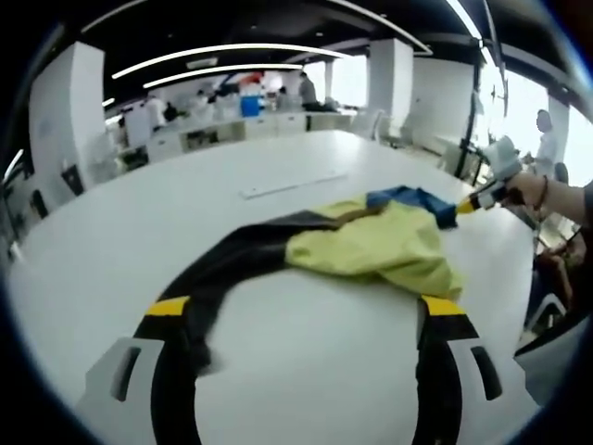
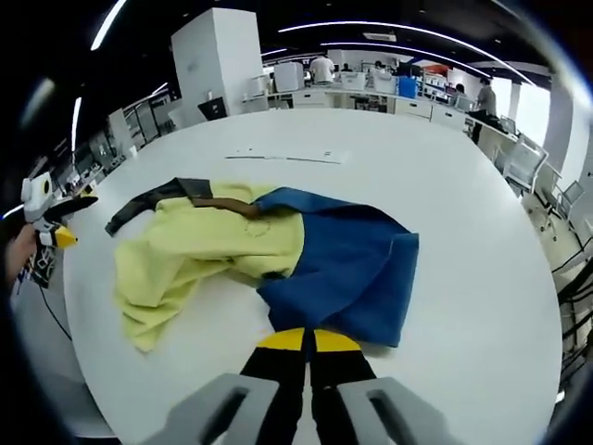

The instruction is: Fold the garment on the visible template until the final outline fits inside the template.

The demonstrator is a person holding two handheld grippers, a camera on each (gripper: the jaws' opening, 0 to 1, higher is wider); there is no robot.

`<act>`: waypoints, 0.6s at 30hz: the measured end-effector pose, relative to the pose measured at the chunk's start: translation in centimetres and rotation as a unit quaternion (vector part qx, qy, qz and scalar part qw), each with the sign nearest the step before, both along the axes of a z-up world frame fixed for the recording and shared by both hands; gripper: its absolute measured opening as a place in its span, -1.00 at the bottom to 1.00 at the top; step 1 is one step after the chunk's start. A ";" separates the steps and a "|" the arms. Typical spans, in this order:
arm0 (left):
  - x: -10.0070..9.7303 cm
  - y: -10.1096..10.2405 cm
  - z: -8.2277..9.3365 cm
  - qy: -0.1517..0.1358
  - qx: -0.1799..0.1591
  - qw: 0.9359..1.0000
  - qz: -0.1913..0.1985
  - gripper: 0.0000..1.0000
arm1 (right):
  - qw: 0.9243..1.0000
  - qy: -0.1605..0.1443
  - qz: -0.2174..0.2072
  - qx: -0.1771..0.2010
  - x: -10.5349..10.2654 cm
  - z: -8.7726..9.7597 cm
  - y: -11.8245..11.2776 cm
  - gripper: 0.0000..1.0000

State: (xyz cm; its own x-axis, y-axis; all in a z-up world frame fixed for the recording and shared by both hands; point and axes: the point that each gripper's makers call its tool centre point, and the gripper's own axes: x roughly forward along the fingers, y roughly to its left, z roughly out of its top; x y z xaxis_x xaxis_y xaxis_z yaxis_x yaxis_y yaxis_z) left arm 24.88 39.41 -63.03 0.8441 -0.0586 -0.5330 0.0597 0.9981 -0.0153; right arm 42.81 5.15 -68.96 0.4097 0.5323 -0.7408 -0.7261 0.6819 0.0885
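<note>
The garment (image 2: 269, 255), yellow and blue with a dark sleeve, lies crumpled near the middle of the round white table (image 2: 445, 158), with bare tabletop all round it and its blue edge nearest the right gripper (image 2: 307, 345). That gripper's jaws are pressed together just short of the cloth, gripping nothing. The left gripper (image 1: 306, 320) stands spread wide, empty, above the table beside the garment's yellow side.

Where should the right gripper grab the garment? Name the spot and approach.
Take the garment's blue near hem, right ahead of the right gripper. That edge lies flat and free on the table, facing the closed fingers, so open them and probably come in low, straight forward. The yellow part looks bunched, a poorer hold.
</note>
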 end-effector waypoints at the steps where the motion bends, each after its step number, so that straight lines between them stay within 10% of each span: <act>1: 0.0 0.0 0.0 0.000 -0.001 1.000 0.000 0.91 | 1.000 -0.002 -0.002 0.000 0.1 0.2 -0.3 -1.00; 18: 0.1 -0.5 0.3 -0.004 -0.001 1.000 -0.006 0.90 | 0.999 -0.025 -0.042 -0.024 1.8 2.6 -5.2 -1.00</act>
